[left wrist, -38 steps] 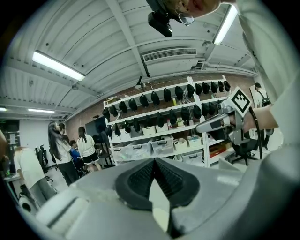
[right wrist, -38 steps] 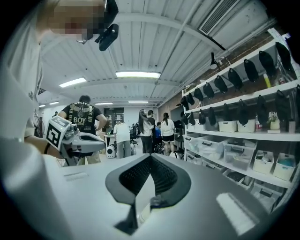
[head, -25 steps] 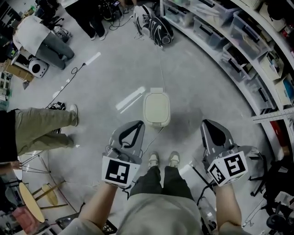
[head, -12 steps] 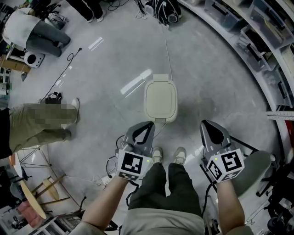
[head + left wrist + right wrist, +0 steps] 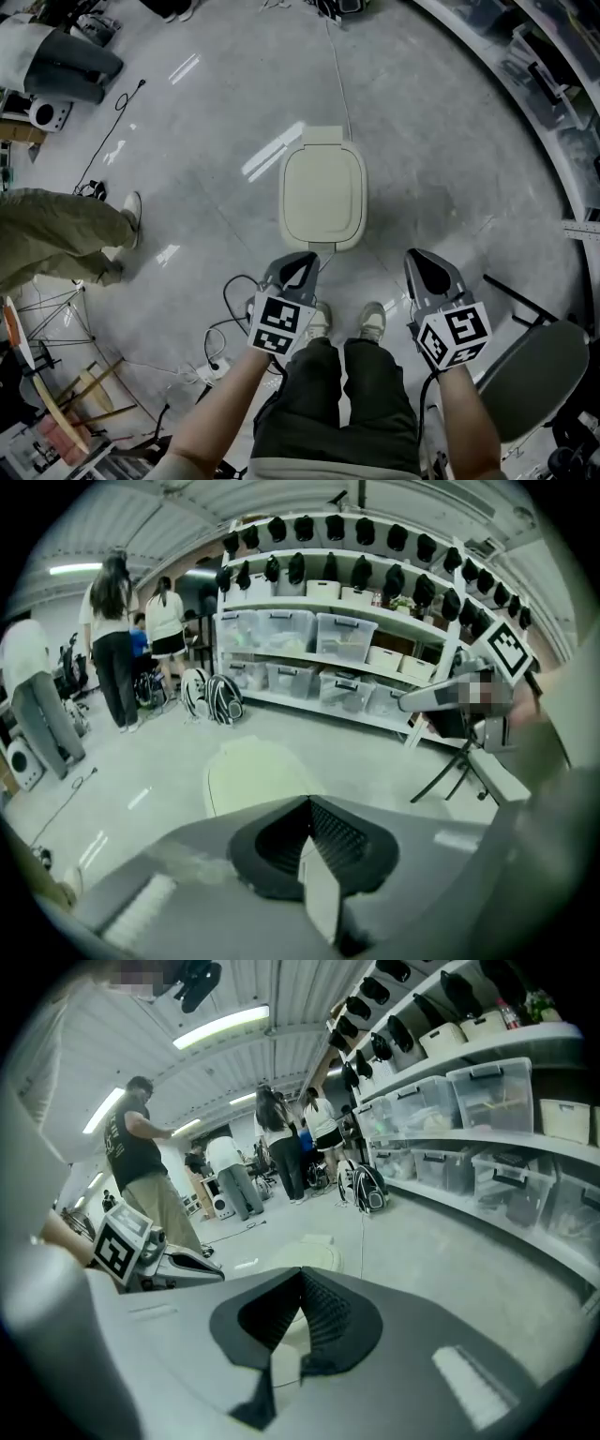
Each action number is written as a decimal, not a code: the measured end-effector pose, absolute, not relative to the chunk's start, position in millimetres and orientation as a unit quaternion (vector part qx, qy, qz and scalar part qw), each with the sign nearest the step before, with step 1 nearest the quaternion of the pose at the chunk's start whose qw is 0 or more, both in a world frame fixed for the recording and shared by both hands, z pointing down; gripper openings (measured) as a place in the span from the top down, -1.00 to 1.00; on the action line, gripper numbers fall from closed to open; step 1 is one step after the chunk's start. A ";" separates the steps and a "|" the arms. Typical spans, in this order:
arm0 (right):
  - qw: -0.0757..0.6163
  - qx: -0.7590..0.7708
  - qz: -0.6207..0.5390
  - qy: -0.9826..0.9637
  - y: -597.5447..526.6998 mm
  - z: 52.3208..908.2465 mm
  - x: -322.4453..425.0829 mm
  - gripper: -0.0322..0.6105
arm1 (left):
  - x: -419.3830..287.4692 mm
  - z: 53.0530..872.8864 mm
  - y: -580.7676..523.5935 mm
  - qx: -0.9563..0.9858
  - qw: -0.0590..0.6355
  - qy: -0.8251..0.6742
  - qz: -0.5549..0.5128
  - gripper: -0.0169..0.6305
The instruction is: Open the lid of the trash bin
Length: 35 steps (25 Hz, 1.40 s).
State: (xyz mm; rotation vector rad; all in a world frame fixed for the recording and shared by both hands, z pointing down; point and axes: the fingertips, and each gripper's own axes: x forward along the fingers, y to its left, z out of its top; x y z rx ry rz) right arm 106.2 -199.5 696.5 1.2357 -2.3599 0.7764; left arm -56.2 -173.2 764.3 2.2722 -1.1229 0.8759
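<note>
With the left gripper and right gripper both clamped together on nothing, the closed trash bin just ahead on the floor could be shoved away if its lid is merely prodded

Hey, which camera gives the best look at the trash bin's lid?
The head view: it looks down on the whole lid, closed, just ahead of the shoes. The left gripper view catches it at a low angle, partly cut off by the jaws; the right gripper view shows only a sliver.
</note>
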 end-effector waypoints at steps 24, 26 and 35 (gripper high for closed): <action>0.181 0.454 0.291 -0.822 -195.3 706.8 121.6 0.89 | -56.0 854.7 -154.1 0.768 0.336 -0.385 0.386 0.94; 0.180 0.448 0.285 -0.828 -190.4 694.4 118.6 0.89 | -61.0 866.5 -146.9 0.756 0.352 -0.390 0.391 0.94; 0.206 0.445 0.308 -0.815 -168.7 741.3 120.2 0.89 | -60.3 901.1 -145.8 0.745 0.375 -0.422 0.355 0.94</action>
